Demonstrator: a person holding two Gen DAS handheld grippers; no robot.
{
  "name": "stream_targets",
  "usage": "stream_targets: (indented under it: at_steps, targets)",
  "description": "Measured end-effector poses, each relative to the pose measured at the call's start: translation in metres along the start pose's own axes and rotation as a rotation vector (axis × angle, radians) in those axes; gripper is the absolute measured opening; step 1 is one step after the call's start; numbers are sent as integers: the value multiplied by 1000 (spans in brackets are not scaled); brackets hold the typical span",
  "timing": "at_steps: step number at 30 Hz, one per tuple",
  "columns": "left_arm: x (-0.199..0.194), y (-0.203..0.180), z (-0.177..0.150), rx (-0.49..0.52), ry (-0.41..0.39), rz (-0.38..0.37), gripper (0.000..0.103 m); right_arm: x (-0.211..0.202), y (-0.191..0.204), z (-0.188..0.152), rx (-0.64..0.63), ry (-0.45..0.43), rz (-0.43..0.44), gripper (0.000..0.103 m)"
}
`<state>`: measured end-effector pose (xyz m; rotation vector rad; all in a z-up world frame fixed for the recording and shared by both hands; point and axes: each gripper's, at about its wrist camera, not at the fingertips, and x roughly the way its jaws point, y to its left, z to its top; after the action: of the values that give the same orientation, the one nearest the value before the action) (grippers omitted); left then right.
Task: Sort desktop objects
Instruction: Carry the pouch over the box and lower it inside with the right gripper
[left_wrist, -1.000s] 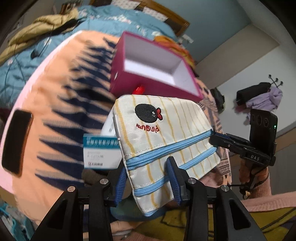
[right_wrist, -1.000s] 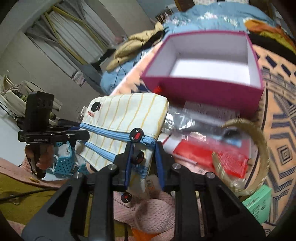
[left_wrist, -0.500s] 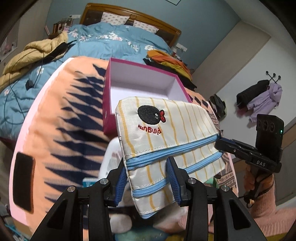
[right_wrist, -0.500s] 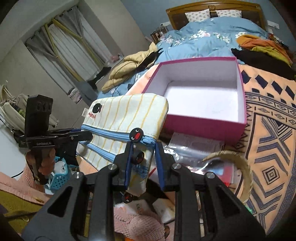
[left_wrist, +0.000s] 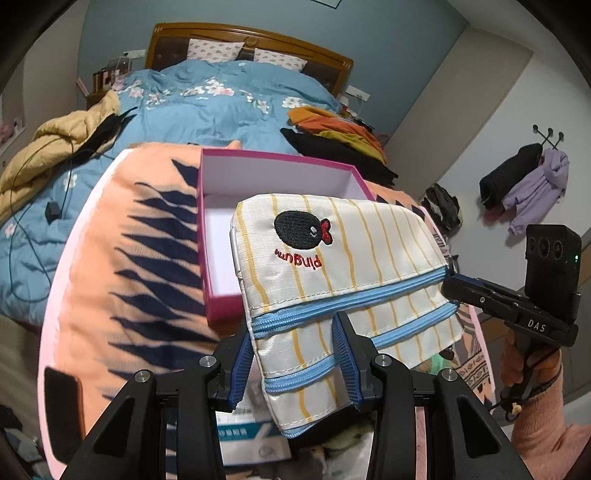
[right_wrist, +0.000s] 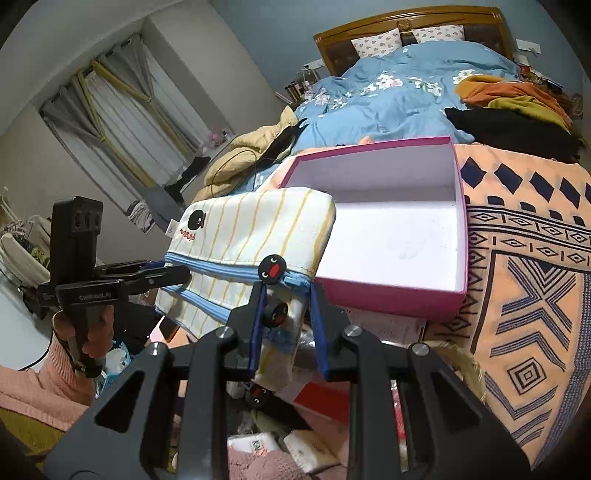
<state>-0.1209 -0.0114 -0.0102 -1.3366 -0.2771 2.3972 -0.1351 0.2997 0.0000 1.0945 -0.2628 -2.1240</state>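
Note:
A cream pouch (left_wrist: 332, 258) with yellow stripes, blue zips and a black penguin patch hangs in the air between both grippers. My left gripper (left_wrist: 295, 354) is shut on its zip end. My right gripper (right_wrist: 286, 306) is shut on the opposite end of the pouch (right_wrist: 251, 236), by the round penguin zip pulls. Just beyond the pouch stands an open pink box (left_wrist: 218, 306) with a white inside, and the pouch's far edge overlaps the near wall of that pink box (right_wrist: 399, 299). The box shows nothing inside.
The box sits on an orange cloth (left_wrist: 110, 258) with dark blue patterns. Loose packets, a white-and-teal carton (left_wrist: 251, 439) and a red packet (right_wrist: 321, 398) lie under the pouch. A black phone (left_wrist: 61, 384) lies at the cloth's left edge. A bed (left_wrist: 207, 99) stands behind.
Both grippers have raised the pouch and carried it toward the pink box; the box now appears lower and more of its white inside shows.

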Motion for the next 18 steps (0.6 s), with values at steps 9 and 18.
stream_targets:
  at_steps: [9, 18]
  targets:
    - [13, -2, 28, 24, 7, 19, 41, 6, -12, 20, 13, -11, -21, 26]
    - [22, -5, 58, 52, -2, 43, 42, 9, -19, 49, 13, -38, -43, 26]
